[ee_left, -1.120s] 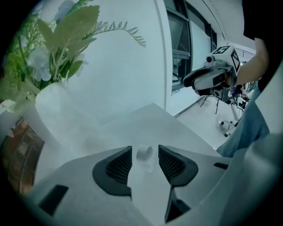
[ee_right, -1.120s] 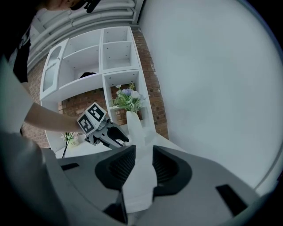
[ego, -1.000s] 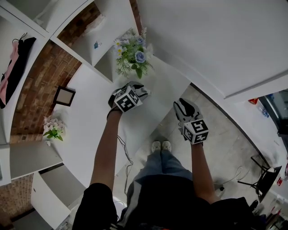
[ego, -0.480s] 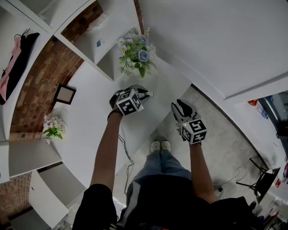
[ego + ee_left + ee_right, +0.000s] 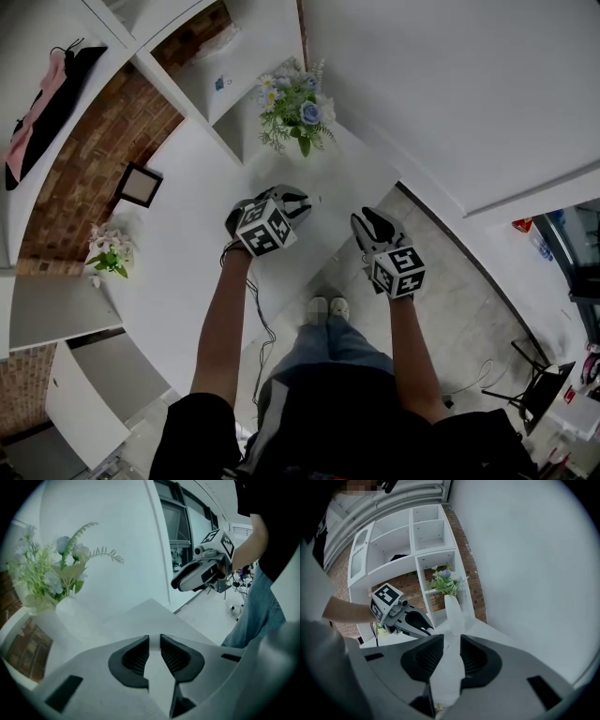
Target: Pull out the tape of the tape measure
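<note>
Over the white tabletop [image 5: 187, 234], both hand-held grippers are empty.
Grey left gripper [image 5: 298, 201] jaws have just been closing to a slit; grey right gripper [image 5: 362, 219], at its three o'clock, gapes wider; white vase of flowers [image 5: 302, 117] at twelve.

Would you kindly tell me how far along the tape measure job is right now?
Done: nothing visible; no tape measure can be made out in any view. In hand: the left gripper, above the white table, has just been closing its jaws to a narrow gap with nothing between them; the right gripper is open and empty. Left: find the tape measure, grip it, pull out its tape.
</note>
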The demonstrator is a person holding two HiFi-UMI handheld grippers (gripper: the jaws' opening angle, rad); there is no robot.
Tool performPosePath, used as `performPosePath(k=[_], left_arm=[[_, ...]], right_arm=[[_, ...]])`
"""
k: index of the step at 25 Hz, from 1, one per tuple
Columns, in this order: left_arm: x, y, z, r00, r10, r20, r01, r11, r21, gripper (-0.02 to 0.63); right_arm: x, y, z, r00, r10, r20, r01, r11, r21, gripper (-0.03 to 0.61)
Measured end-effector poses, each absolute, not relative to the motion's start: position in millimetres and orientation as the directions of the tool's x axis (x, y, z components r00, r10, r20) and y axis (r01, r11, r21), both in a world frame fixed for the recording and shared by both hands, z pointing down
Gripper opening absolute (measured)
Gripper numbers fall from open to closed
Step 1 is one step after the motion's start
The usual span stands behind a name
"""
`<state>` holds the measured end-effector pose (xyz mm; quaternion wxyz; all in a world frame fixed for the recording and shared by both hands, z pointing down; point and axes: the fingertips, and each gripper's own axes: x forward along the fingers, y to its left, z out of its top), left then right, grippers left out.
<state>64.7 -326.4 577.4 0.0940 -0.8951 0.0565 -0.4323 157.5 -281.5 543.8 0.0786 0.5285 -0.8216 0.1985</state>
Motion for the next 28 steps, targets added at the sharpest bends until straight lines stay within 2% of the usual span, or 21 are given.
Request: performPosePath(k=[7, 13, 28], left_arm=[[52, -296, 539, 0.67, -0.27, 0.692, -0.076, -0.951, -0.299, 0.078], [37, -260, 512, 0.706, -0.319, 0.633, -0.095, -0.927, -0.362, 0.078], [14, -199, 491, 0.755, -0.341, 0.56, -0.081, -0.896, -0.437, 0.078]], right_arm=[[129, -281, 540, -0.508, -0.79, 0.343, -0.859, 0.436, -0.269, 0.104], [96, -275, 542, -0.626, -0.699, 0.347, -0.779, 0.531, -0.334, 0.104], [51, -248, 541, -0.847, -0.435, 0.304, -0.53, 0.664, -0.527, 0.103]])
